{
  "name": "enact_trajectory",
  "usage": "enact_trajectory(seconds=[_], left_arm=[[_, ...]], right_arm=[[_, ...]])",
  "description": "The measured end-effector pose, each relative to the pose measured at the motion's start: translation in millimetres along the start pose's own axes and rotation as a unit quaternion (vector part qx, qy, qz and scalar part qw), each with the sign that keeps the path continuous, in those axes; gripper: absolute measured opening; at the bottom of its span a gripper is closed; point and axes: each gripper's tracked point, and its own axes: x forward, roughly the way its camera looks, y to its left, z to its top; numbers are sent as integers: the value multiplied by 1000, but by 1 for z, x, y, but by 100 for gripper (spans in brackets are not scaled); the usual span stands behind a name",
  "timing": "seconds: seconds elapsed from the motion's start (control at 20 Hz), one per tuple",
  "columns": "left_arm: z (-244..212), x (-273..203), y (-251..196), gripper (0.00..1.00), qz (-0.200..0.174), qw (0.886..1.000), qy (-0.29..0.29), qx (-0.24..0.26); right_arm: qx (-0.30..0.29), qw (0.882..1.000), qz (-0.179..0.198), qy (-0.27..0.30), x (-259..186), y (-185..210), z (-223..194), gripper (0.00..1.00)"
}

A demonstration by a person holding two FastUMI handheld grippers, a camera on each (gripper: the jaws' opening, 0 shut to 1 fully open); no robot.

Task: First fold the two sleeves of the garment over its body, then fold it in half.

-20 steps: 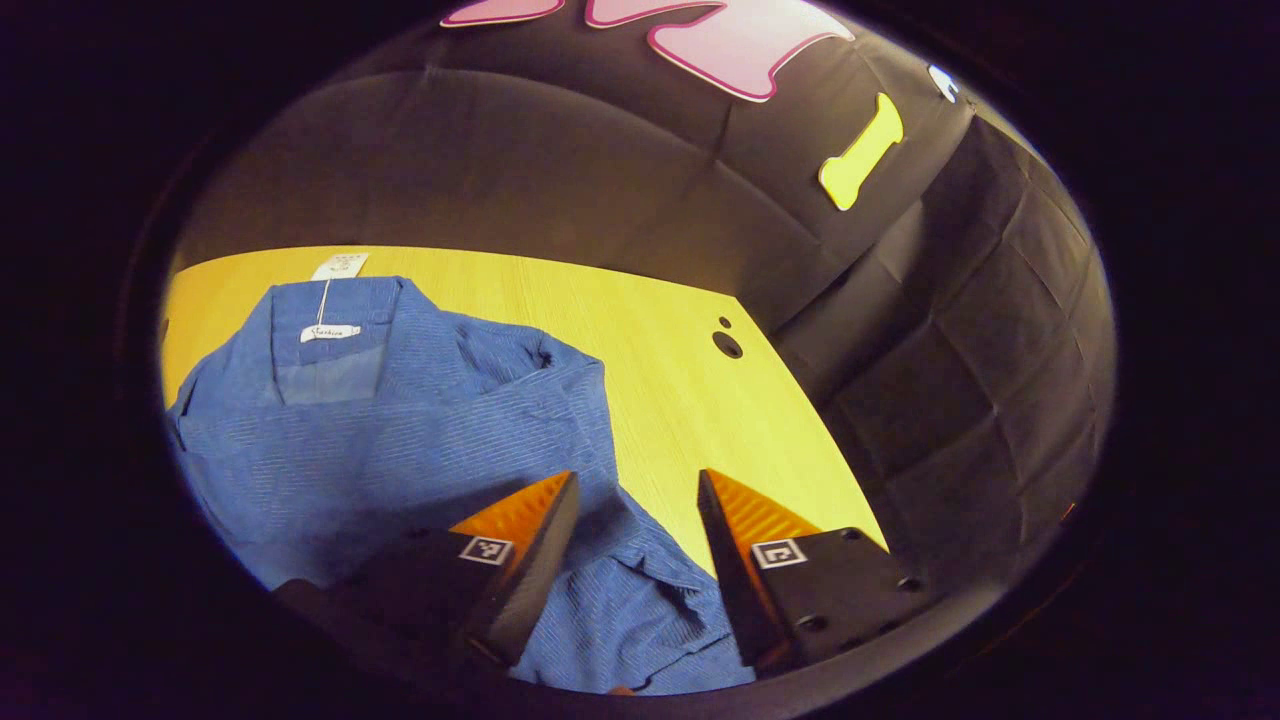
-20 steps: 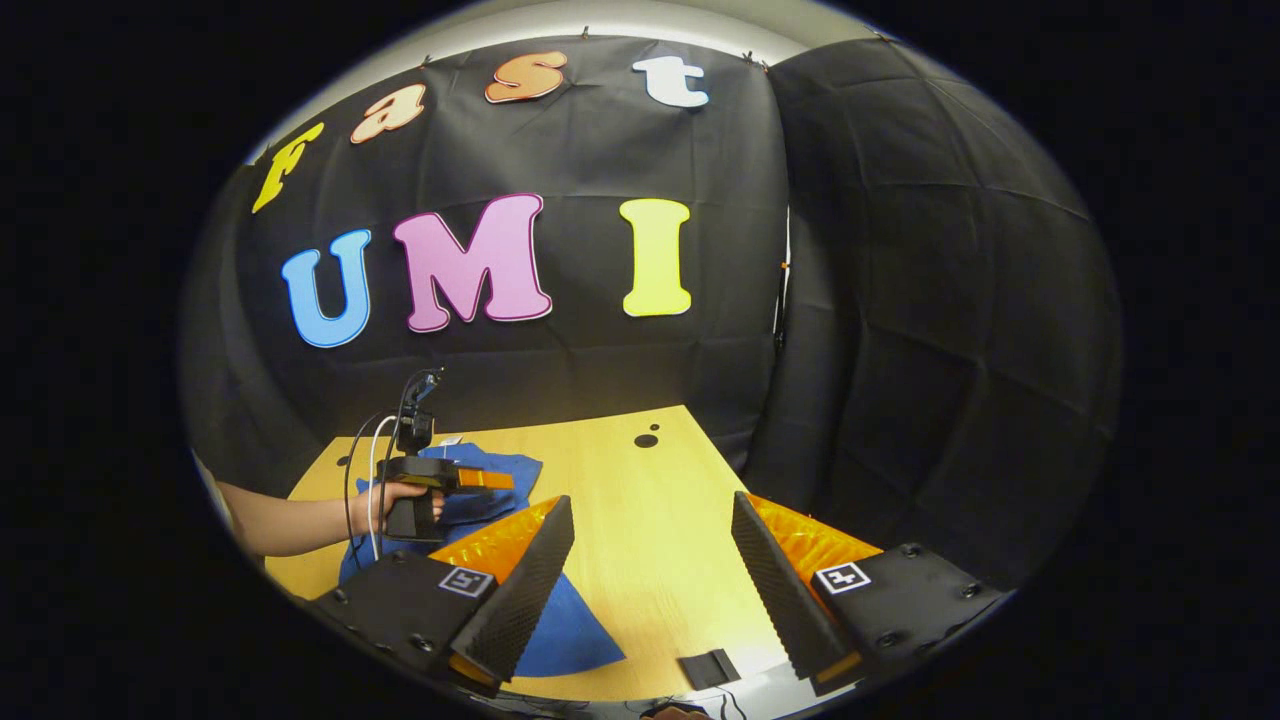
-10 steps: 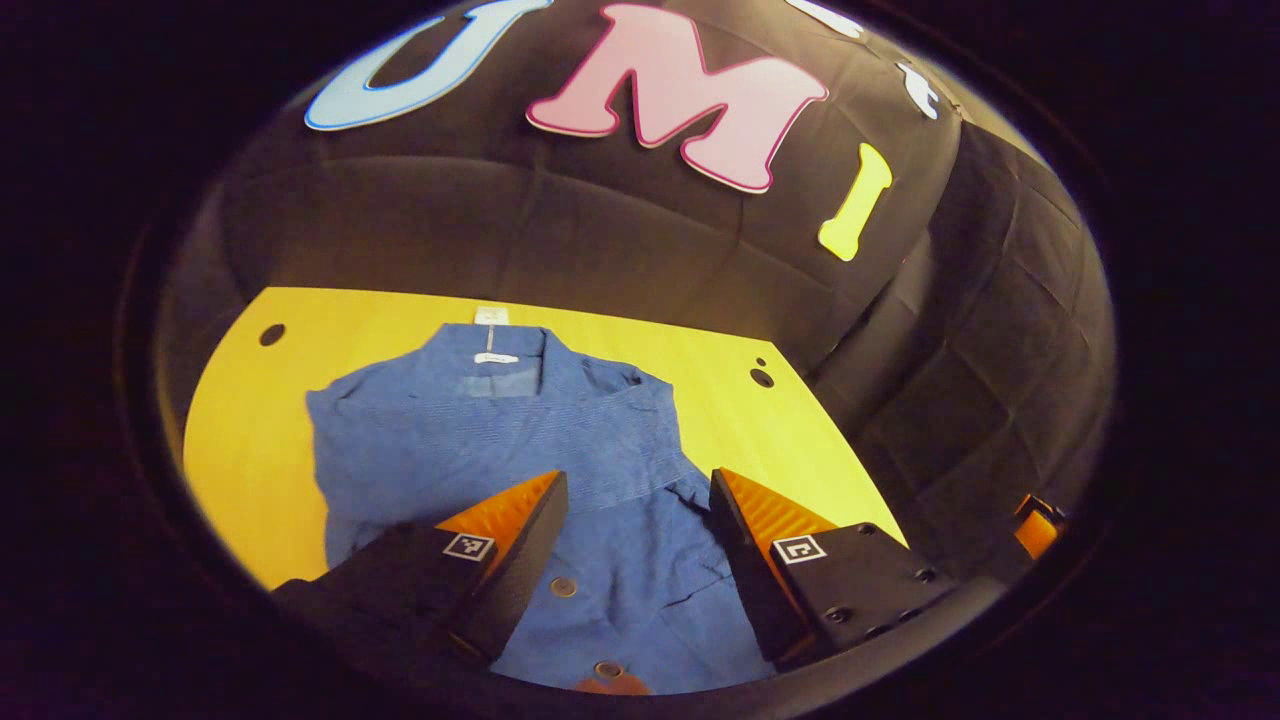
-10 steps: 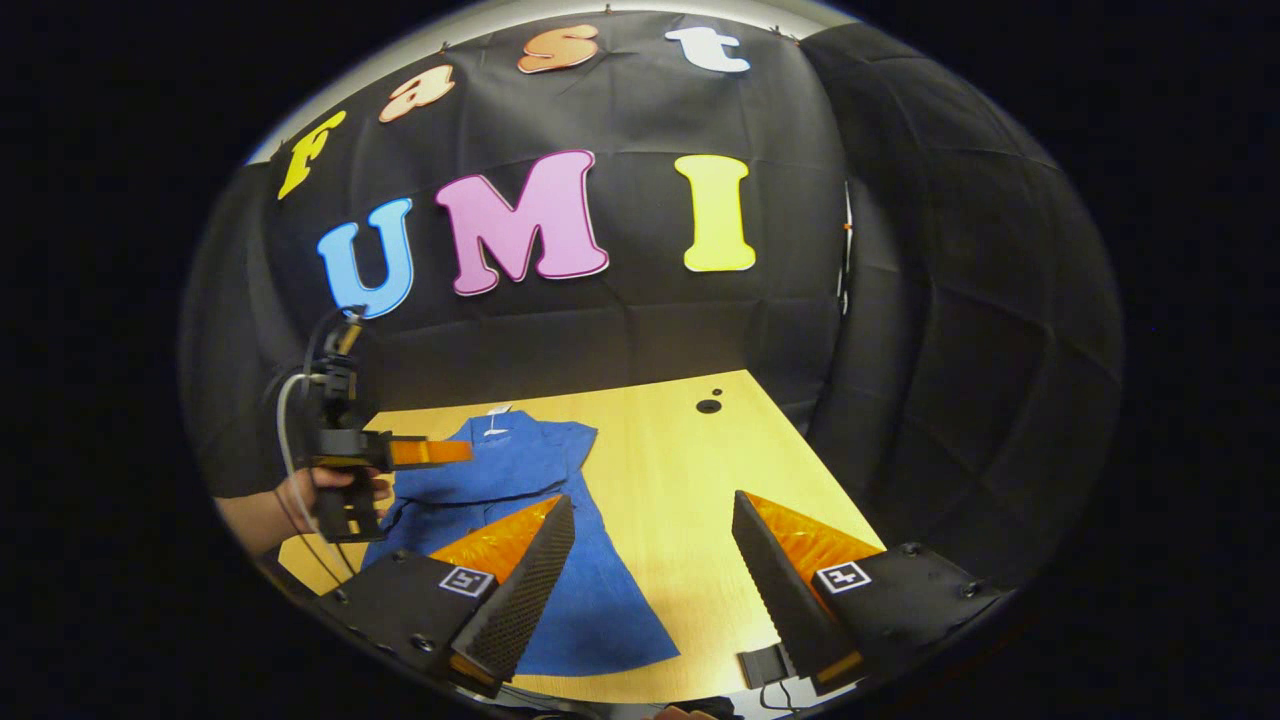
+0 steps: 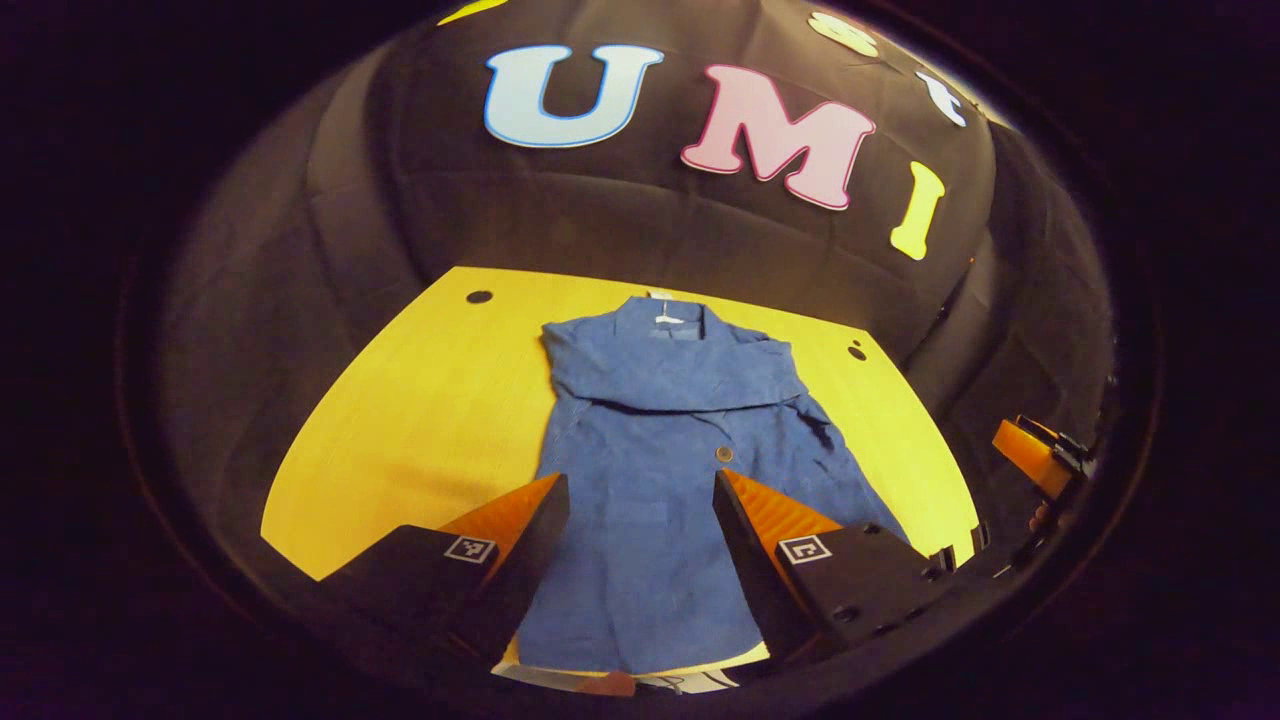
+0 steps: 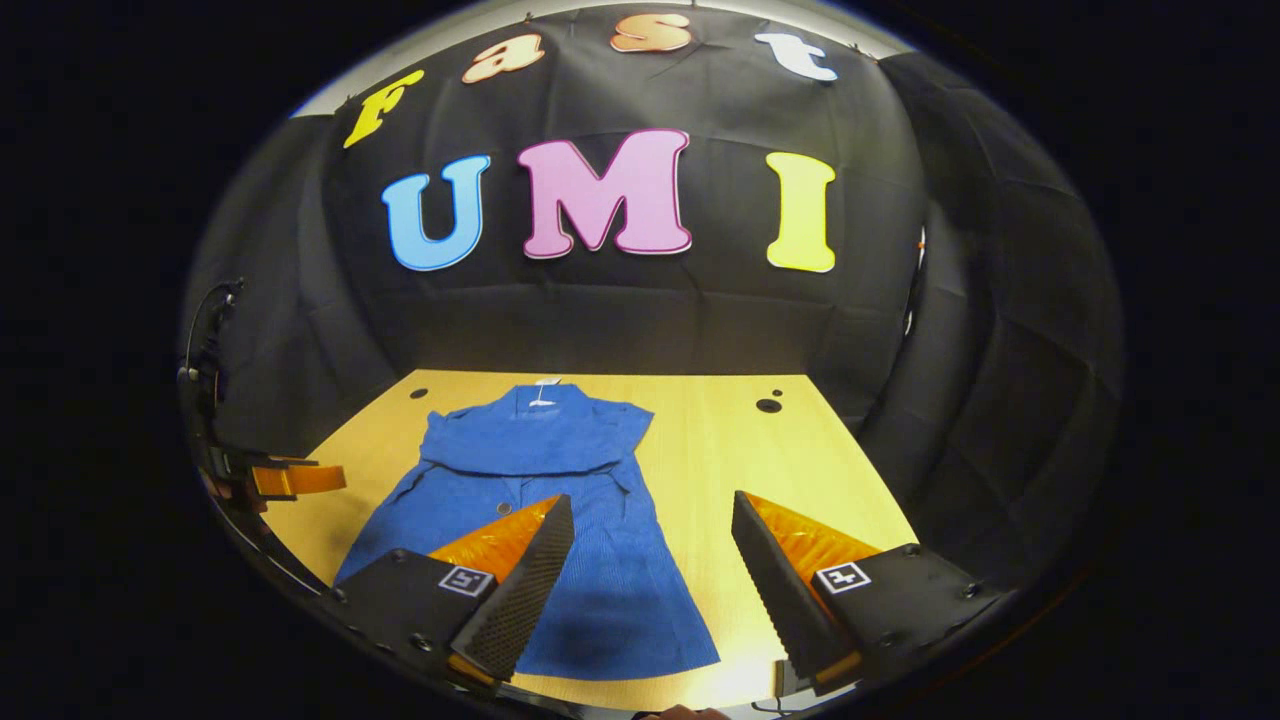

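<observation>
A blue button-up garment [image 5: 680, 430] [image 6: 540, 470] lies flat on the yellow wooden table [image 5: 420, 400] [image 6: 760, 460], collar toward the back wall, both sleeves folded across its chest. My left gripper [image 5: 640, 500] hangs open above the garment's lower half, nothing between its fingers. My right gripper [image 6: 650, 520] is open too, held over the garment's lower right edge and the bare table. In the right gripper view the left gripper [image 6: 290, 478] appears at the far left edge. In the left gripper view the right gripper [image 5: 1030, 455] shows at the far right edge.
The table has small round holes near its back corners [image 5: 479, 297] [image 5: 857, 352] [image 6: 769, 405]. Black cloth walls close in behind and on both sides. Bare tabletop lies left [image 5: 400, 430] and right [image 6: 790, 450] of the garment.
Both grippers have pulled back and risen away from the garment, so the whole garment now shows. The left gripper has moved off to the table's left side. Both stay open.
</observation>
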Motion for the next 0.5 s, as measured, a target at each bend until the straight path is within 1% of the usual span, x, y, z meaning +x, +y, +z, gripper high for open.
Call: enact_trajectory(seconds=[0.05, 0.15, 0.25, 0.35, 0.45, 0.5], left_arm=[[-13, 0, 10, 85, 12, 1000, 12, -9], [-34, 1, 29, 85, 38, 998, 39, -17], [-54, 3, 45, 85, 61, 996, 64, -20], [-73, 6, 46, 86, 62, 994, 88, -26], [-92, 15, 49, 86, 66, 991, 113, -22], [-100, 18, 52, 82, 73, 989, 126, -17]], right_arm=[[-7, 1000, 2, 9, 3, 2, -7, 100], [-19, 1000, 6, 22, 9, 4, -18, 100], [-32, 998, 6, 55, 17, 3, -40, 100], [-33, 994, 7, 102, 26, 2, -70, 100], [-34, 988, 5, 149, 28, -3, -95, 100], [-37, 984, 3, 173, 29, -5, -108, 100]])
